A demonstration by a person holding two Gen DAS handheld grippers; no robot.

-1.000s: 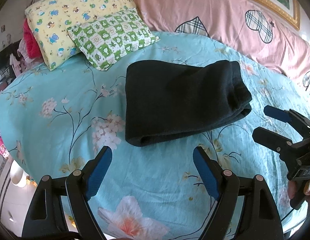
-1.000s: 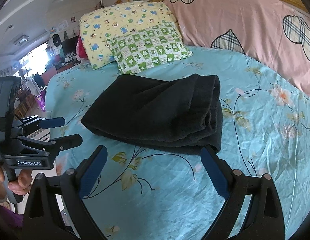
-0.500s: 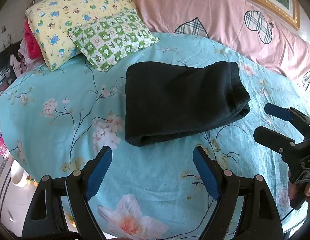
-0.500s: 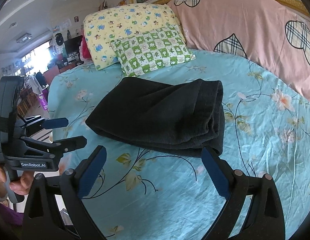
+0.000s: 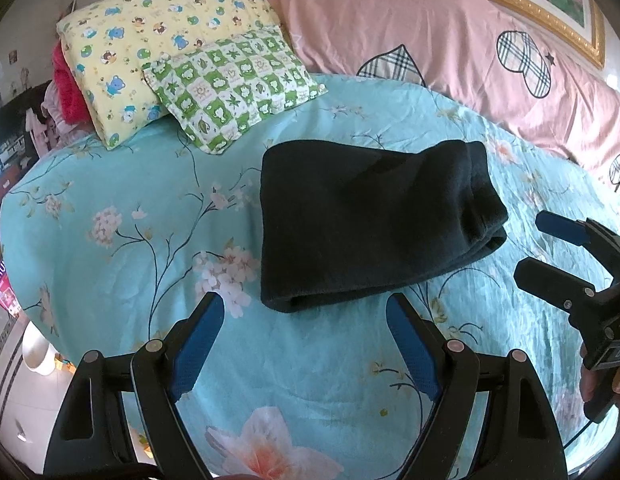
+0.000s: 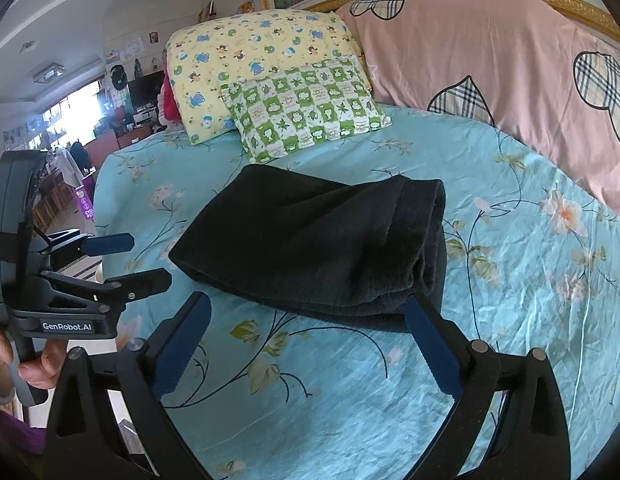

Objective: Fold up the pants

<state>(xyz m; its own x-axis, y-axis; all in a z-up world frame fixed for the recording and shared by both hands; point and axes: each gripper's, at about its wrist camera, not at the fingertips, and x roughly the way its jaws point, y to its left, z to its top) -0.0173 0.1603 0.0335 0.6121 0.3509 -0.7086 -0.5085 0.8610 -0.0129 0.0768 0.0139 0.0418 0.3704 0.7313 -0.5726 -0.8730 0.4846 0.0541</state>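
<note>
The black pants (image 5: 365,220) lie folded in a thick rectangle on the turquoise flowered bedsheet (image 5: 110,240); they also show in the right wrist view (image 6: 321,248). My left gripper (image 5: 304,312) is open and empty, just short of the bundle's near edge; it appears at the left of the right wrist view (image 6: 138,258). My right gripper (image 6: 306,312) is open and empty, its right fingertip close to the bundle's near right corner; it appears at the right of the left wrist view (image 5: 529,244).
A green checked pillow (image 5: 234,88) and a yellow cartoon pillow (image 5: 150,48) lie behind the pants. A pink quilt with plaid hearts (image 5: 449,48) runs along the headboard. The bed's left edge drops to the floor (image 5: 14,360). Room furniture stands far left (image 6: 90,128).
Both grippers have drawn back slightly from the pants and lifted a little. The folded pants have not moved. Both stay open.
</note>
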